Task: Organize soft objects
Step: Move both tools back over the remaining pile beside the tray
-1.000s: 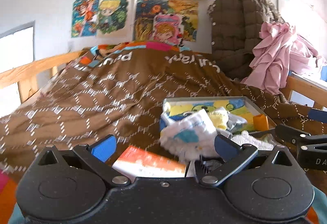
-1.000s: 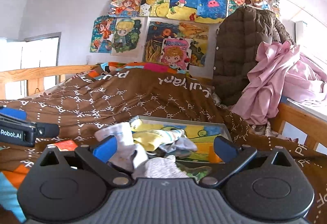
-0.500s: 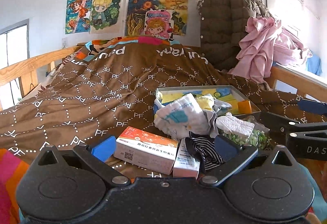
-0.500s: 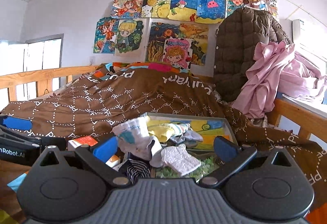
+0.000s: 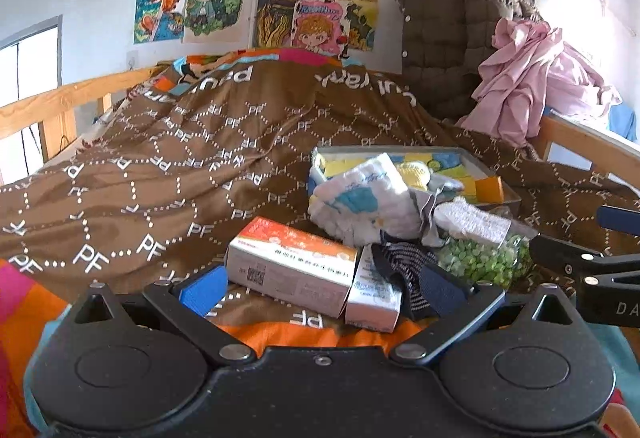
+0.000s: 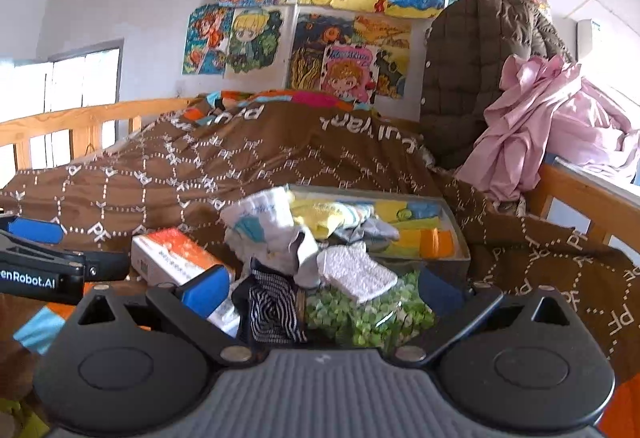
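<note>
Probably a child's bedroom at home: a wooden-railed bed (image 5: 60,102) under a brown quilt (image 5: 200,158), cartoon drawings (image 6: 336,18) taped to the wall.

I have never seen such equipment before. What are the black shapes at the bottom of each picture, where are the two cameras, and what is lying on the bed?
There is no robot arm here. A person holds one hand-held gripper in each hand, and each gripper carries a wide-angle camera that looks forward along its two fingers. The black shapes are the grippers themselves: the left gripper in one picture, the right gripper in the other. Each also appears at the edge of the other's view.

Both are open and hold nothing.

On the brown bedspread lies a small heap: an orange-and-white carton, a smaller box beside it, a dark striped sock, a white patterned cloth, a white sponge-like pad on a bag of green bits, and behind them a shallow tray with more soft items.
</note>
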### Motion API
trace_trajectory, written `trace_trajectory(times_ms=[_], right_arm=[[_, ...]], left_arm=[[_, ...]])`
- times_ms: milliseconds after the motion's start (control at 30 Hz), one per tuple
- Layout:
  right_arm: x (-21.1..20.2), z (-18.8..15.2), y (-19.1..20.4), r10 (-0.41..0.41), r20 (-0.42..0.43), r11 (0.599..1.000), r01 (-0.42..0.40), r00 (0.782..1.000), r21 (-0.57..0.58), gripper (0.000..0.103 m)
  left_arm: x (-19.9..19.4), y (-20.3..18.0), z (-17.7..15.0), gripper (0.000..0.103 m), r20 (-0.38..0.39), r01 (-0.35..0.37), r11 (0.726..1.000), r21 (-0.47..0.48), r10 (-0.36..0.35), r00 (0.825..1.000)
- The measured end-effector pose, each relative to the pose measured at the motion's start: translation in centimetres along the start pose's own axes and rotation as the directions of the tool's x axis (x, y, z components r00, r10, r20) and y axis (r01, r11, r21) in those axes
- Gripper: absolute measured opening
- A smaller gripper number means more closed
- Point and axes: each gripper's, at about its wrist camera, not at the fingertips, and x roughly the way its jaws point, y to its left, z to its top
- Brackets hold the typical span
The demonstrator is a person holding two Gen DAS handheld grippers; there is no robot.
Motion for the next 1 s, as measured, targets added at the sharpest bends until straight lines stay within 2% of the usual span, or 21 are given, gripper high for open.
trace_trajectory(times_ms=[400,567,733,900,1000], right_arm=[[3.0,-2.9,0.9,0.019,-0.094,0.996,-0.027,0.995,-0.082,0.103],[4.3,-3.8,1.2,0.056,-0.125,0.994,-0.067,0.991,-0.085,0.103],[5.0,-4.3,1.6,0.062,-0.138,0.988,-0.08,0.989,-0.13,0.103],[5.5,-4.8,1.8,0.046,-0.14,0.98,-0.072,0.989,-0.187,0.102],[5.9,-5.1,1.4,0.039,-0.153,0.981,-0.068,0.987,-0.184,0.102]], left_arm=[[3.1,0.2,-1.4,0.102,-0.1,-0.04,0.999,0.022,0.042,0.994],[4.6,-0.1,-1.6,0.102,-0.13,0.046,0.997,0.061,-0.038,0.991],[5.9,-1.2,-1.5,0.102,-0.151,0.092,0.986,0.141,-0.071,0.986],[7.5,-2.2,-0.7,0.102,-0.153,0.117,0.975,0.187,-0.088,0.984],[8.6,-2.5,-0.5,0.102,-0.156,0.112,0.975,0.192,-0.082,0.984]])
